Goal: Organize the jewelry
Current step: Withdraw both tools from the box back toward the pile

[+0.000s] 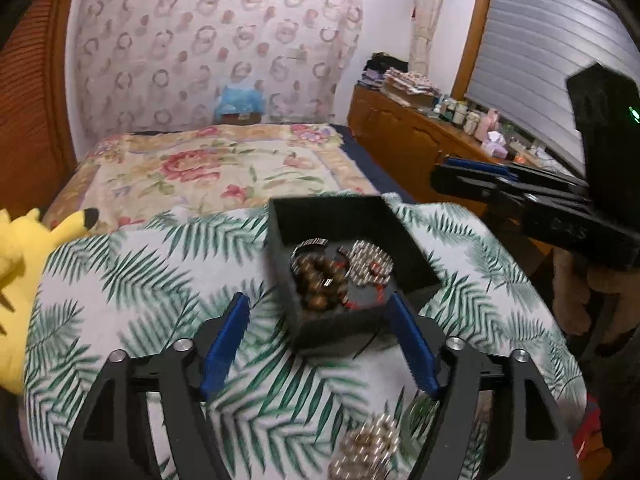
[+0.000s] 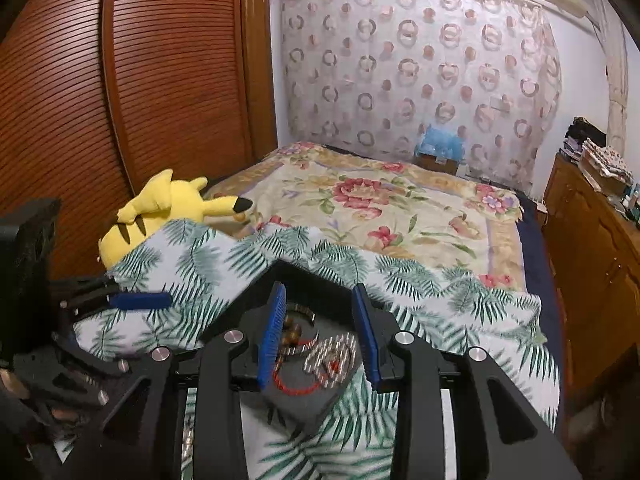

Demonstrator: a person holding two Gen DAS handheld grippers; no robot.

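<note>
A black open box (image 1: 280, 220) sits on a palm-leaf cloth. It holds a brown bead bracelet (image 1: 320, 276), a silver bead bracelet (image 1: 368, 260) and a red cord. My left gripper (image 1: 320, 308) is open, its blue fingers on either side of the box's near corner. A second silver bead cluster (image 1: 368, 448) lies on the cloth below my left gripper. My right gripper (image 2: 320, 296) is open and empty above the box (image 2: 304, 404), with the silver bracelet (image 2: 332, 356) and the red cord (image 2: 292, 388) between its fingers. It also shows at the right of the left wrist view (image 1: 472, 176).
The cloth (image 1: 160, 280) covers a raised surface at the foot of a bed with a floral quilt (image 1: 208, 168). A yellow plush toy (image 2: 160, 208) lies at the left. A wooden wardrobe (image 2: 80, 100) stands at the left, a cluttered wooden dresser (image 1: 420, 136) at the right.
</note>
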